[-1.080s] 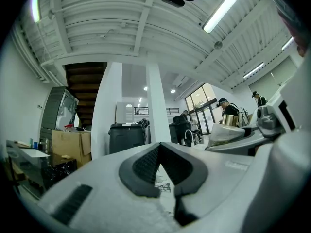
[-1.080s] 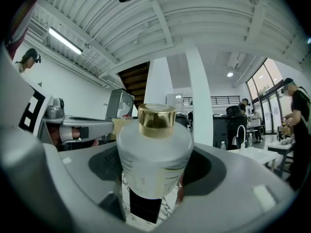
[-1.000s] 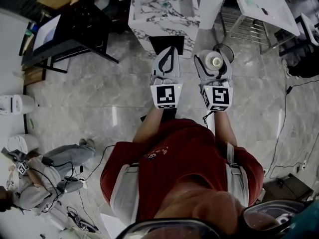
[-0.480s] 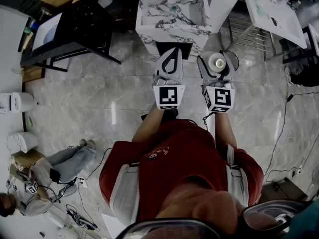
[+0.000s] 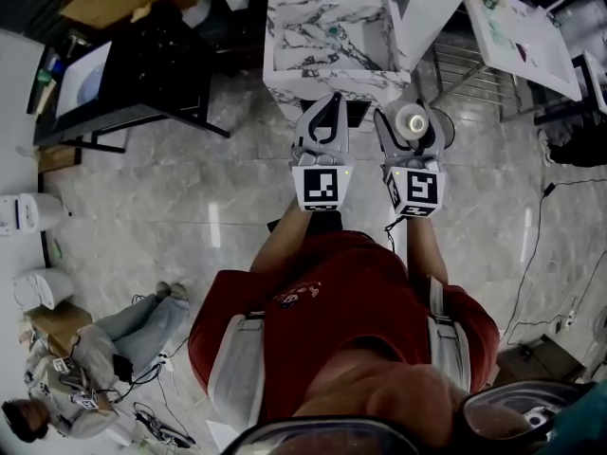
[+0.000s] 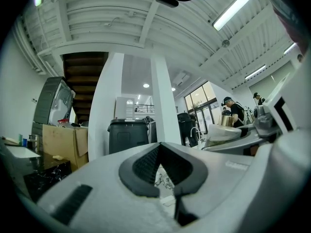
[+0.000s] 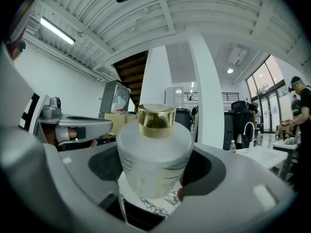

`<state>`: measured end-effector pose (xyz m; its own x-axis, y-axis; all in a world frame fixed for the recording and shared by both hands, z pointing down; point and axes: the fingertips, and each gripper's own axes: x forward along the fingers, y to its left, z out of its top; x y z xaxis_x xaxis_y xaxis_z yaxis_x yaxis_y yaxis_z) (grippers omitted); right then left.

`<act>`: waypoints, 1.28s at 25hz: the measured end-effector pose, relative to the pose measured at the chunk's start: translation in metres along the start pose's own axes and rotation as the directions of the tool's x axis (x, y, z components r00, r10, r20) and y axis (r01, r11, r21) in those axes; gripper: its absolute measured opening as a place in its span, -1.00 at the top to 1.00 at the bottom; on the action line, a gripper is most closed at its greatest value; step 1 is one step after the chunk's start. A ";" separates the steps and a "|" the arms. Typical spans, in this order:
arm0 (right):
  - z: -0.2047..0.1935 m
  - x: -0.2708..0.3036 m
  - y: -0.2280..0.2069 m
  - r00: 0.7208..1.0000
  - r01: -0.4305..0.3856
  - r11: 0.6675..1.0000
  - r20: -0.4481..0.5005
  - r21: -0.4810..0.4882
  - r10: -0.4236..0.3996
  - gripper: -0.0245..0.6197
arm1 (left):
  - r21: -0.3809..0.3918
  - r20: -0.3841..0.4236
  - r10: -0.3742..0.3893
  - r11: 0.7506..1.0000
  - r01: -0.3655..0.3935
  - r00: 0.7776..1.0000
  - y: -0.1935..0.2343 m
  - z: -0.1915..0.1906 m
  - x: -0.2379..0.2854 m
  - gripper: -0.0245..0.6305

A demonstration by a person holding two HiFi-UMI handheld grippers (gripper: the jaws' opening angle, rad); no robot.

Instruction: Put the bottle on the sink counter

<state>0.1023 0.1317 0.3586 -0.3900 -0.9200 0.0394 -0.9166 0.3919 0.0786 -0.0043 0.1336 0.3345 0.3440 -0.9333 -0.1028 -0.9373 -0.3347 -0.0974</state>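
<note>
A frosted white bottle (image 7: 154, 154) with a gold cap stands upright between the jaws of my right gripper (image 7: 155, 171), which is shut on its body. From the head view the bottle (image 5: 412, 118) shows from above in the right gripper (image 5: 411, 126), just before the marble sink counter (image 5: 285, 64). My left gripper (image 5: 321, 126) is held beside it, over the floor at the counter's front edge. Its jaws meet at the tips with nothing in them (image 6: 160, 147). The counter's basin is sunk into the marble top.
A black table (image 5: 123, 74) stands at the left, and a white table (image 5: 531, 36) at the right behind a white column (image 5: 432, 8). Cables (image 5: 545, 254) trail over the shiny floor on the right. A person (image 5: 85, 368) sits on the floor at lower left.
The sink counter has come closer to both grippers and more of its top shows. The grippers keep their hold and spacing. The person on the floor has shifted.
</note>
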 end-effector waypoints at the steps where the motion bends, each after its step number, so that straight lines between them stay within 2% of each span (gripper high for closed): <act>1: 0.001 0.007 0.001 1.000 0.003 1.000 0.000 0.000 -0.003 -0.14 | -0.006 -0.004 -0.002 1.000 0.002 1.000 0.006 -0.001 0.004 0.92; 9: 0.010 0.050 0.015 1.000 0.020 1.000 0.003 -0.005 -0.020 -0.14 | -0.027 -0.006 -0.027 0.999 0.027 1.000 0.042 -0.007 0.031 0.92; 14: 0.013 0.063 0.019 1.000 0.027 1.000 0.015 -0.008 -0.027 -0.14 | -0.009 0.042 -0.037 0.999 0.038 0.998 0.053 -0.002 0.039 0.92; 21: 0.013 0.078 0.021 0.999 0.030 1.000 0.032 0.003 -0.031 -0.14 | -0.012 -0.012 -0.036 0.999 0.036 0.999 0.065 -0.017 0.045 0.92; 32: 0.014 0.109 -0.010 0.998 0.043 0.999 0.049 0.005 -0.043 -0.14 | 0.002 0.017 -0.045 0.999 0.045 0.999 0.063 -0.014 0.091 0.92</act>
<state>0.0680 0.0274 0.3484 -0.3537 -0.9353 -0.0127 -0.9330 0.3519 0.0753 -0.0332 0.0259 0.3324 0.3870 -0.9148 -0.1155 -0.9207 -0.3764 -0.1036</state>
